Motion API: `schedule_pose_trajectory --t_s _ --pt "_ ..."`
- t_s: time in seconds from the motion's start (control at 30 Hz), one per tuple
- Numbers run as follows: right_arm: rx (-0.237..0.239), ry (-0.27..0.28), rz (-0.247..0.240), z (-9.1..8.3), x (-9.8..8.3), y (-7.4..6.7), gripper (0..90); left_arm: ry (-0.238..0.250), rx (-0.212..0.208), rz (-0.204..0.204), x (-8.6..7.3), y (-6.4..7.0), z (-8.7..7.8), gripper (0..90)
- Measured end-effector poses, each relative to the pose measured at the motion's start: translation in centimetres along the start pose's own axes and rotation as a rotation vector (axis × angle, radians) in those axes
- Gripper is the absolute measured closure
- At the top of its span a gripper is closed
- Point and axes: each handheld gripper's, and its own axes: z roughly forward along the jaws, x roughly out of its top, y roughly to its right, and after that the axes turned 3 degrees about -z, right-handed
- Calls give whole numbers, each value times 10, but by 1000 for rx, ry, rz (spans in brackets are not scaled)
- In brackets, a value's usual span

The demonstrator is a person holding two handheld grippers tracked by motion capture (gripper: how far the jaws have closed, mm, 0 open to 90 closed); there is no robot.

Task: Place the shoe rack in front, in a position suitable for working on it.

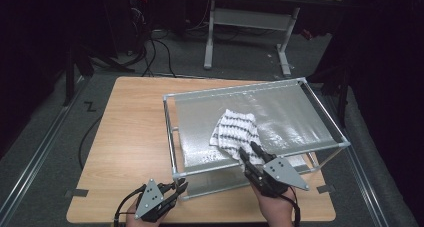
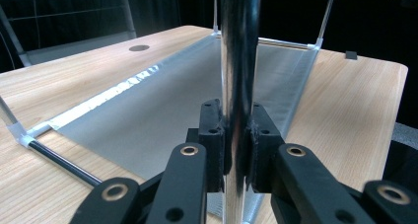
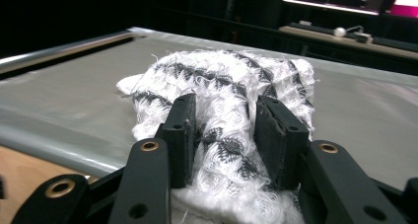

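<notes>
From the high view, we are looking down on a wooden table (image 1: 130, 137) carrying a metal frame rack (image 1: 172, 137) with a grey sheet stretched across its top. A white cloth with dark stripes (image 1: 231, 129) is lying crumpled on that sheet, near the front edge. Our right gripper (image 1: 250, 151) is reaching over the front rail with its tips at the near edge of the cloth, while our left gripper (image 1: 181, 186) is sitting at the rack's front-left corner post (image 1: 175, 177).

In the left gripper view, we are seeing the jaws pressed tight on the shiny upright post (image 2: 239, 61), pads touching it on both sides. We are judging that this hand is steadying the rack, and that part of the job is already in place.

In the right gripper view, the jaws are standing partly apart with a fold of the cloth (image 3: 222, 95) bunched between them. The left pad is touching the fabric; whether the right pad is pressing on it we cannot tell, so the pinch is looking unfinished.

As we are reading it, the cloth is not yet lifted or moved off the sheet. Closing firmly on the fabric and then carrying or spreading it are remaining to be done.
</notes>
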Motion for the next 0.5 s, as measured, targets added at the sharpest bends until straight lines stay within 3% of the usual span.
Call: schedule_pose_trajectory --t_s 0.13,0.17,0.33,0.43,0.47,0.5 --pt "-39 -9 11 -3 -3 15 607 1 -1 1 0 0 0 801" --pt "-71 -17 20 -6 -6 27 607 0 0 1 0 0 0 801" --pt "-144 -35 39 -13 -12 56 610 1 0 0 0 0 0 801" --pt "-173 -43 45 -16 -14 67 611 0 0 1 0 0 0 801" --pt "-200 -50 50 -19 -15 77 611 -1 1 1 0 0 0 801" --pt "-200 -50 50 -19 -15 77 611 -1 1 1 0 0 0 801"
